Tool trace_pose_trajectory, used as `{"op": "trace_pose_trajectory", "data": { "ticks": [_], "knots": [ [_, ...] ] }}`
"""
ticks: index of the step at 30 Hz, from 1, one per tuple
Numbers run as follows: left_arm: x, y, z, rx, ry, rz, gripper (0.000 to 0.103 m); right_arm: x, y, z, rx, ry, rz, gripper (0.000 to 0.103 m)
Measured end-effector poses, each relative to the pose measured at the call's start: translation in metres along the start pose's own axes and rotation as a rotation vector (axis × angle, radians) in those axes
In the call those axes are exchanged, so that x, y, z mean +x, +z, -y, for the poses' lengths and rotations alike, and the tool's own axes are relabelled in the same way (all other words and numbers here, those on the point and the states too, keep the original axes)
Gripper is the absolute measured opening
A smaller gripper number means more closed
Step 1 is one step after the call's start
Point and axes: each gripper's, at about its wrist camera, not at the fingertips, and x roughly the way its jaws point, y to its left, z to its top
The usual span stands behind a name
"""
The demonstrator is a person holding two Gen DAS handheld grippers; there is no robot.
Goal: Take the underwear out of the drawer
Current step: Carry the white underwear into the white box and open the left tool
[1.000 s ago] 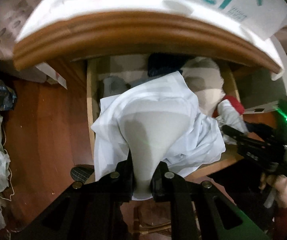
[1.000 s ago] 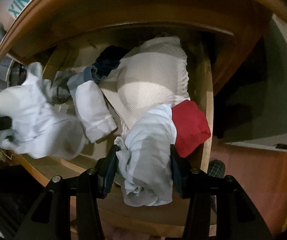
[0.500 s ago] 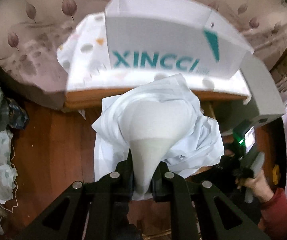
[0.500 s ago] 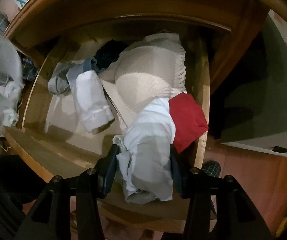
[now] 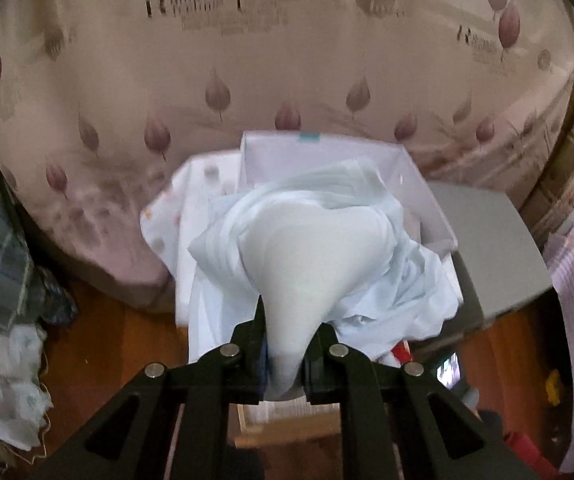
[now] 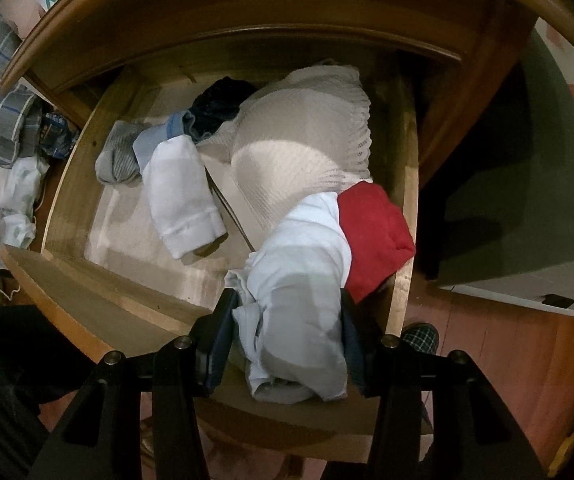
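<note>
- We see the left tool (image 5: 285, 354) clamped on a pale blue piece of underwear (image 5: 315, 256), its jaws nearly together on the pinched fabric.
- That underwear hangs free in the air, spreading out toward 12 o'clock in front of an open white box (image 5: 415, 184).
- Behind the box, a leaf-patterned sheet (image 5: 287, 60) fills the upper half of the left wrist view; wooden floor (image 5: 119, 344) shows at 8 o'clock.
- We see the right tool (image 6: 287, 340) clamped on a second pale blue underwear bundle (image 6: 299, 280), one jaw pressing on each side of it.
- This bundle sits at the front right of the open wooden drawer (image 6: 59, 200), over its front edge.
- A folded red garment (image 6: 375, 232) touches the bundle at its 2 o'clock side.
- A cream knitted garment (image 6: 303, 148) lies toward 12 o'clock from the bundle; a white sock (image 6: 179, 196) lies at 10 o'clock, well apart from it.
- A dark garment (image 6: 219, 104) sits at the drawer's back.
</note>
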Motion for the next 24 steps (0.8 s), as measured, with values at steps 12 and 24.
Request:
{"op": "trace_pose_trajectory", "data": {
  "ticks": [12, 24],
  "knots": [
    [0.057, 0.085, 0.027, 0.044, 0.031, 0.033, 0.012, -0.002, -0.002, 0.004, 0.009, 0.018, 0.003, 0.045],
    [0.170, 0.080, 0.040, 0.084, 0.077, -0.117, 0.012, -0.002, -0.001, 0.007, 0.018, 0.034, -0.002, 0.046]
  ]
}}
